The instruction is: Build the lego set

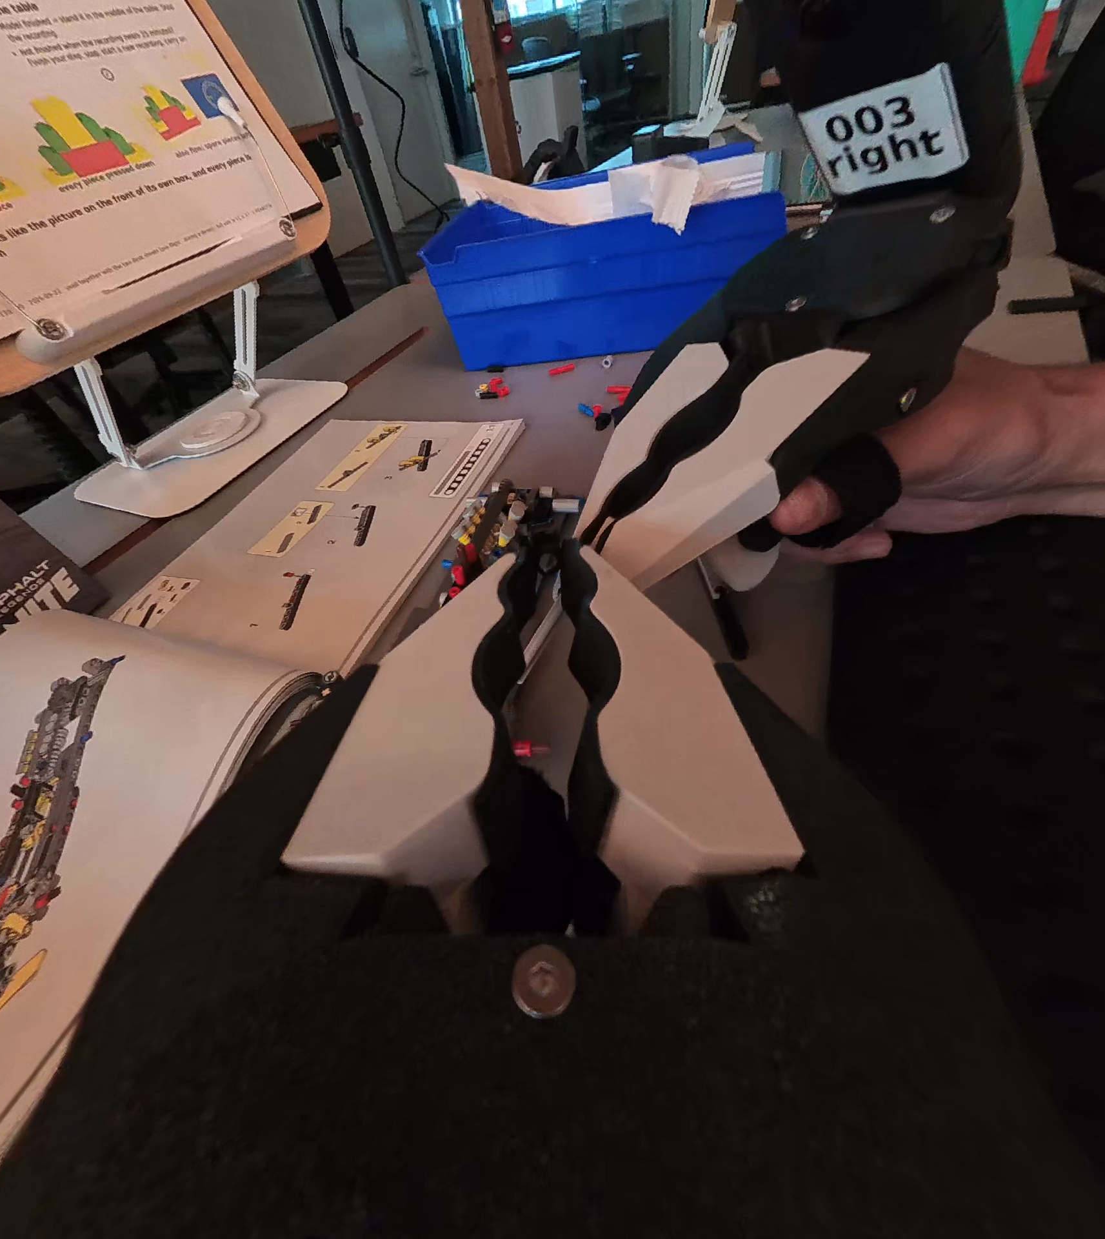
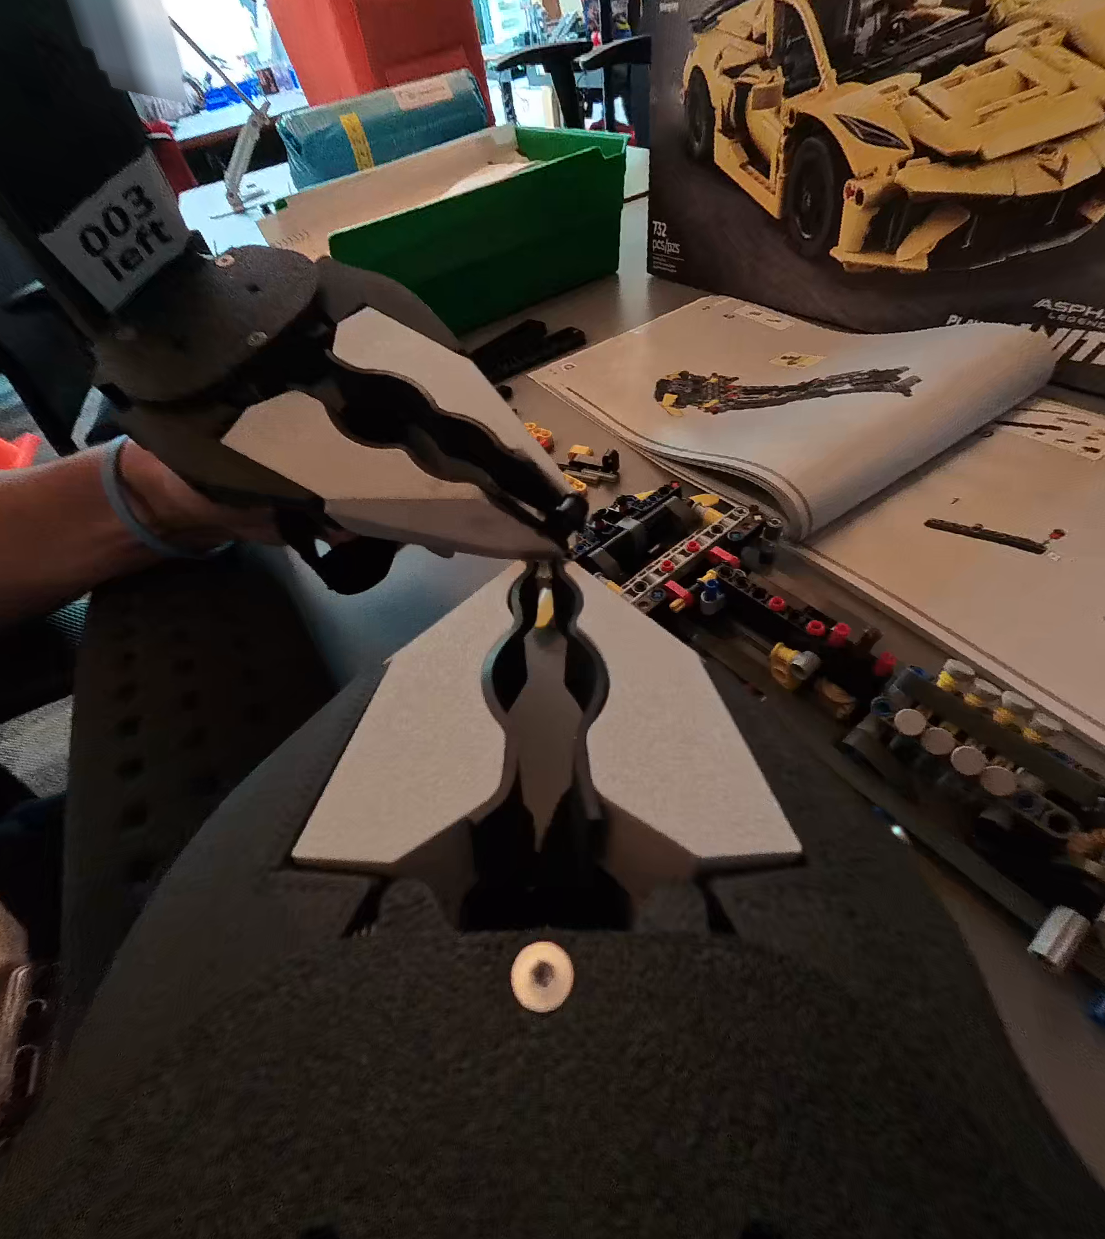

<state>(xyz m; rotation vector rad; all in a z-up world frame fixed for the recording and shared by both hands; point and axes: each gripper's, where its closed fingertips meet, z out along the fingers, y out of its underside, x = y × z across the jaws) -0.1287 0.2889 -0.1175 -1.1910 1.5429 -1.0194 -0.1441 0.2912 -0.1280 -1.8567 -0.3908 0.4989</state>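
The long, partly built Lego chassis lies on the grey table beside the open instruction booklet. It also shows in the left wrist view. My left gripper is at the chassis's near end, shut on a small black piece. My right gripper meets it tip to tip there. It is shut, with a small pale yellow piece just behind its tips. It shows as well in the left wrist view.
A blue bin with loose small pieces before it stands behind. A green bin, the set's box and black beams stand at the far side. A document stand stands on the left. A red pin lies on the table. My left and right fingertips are right by each other.
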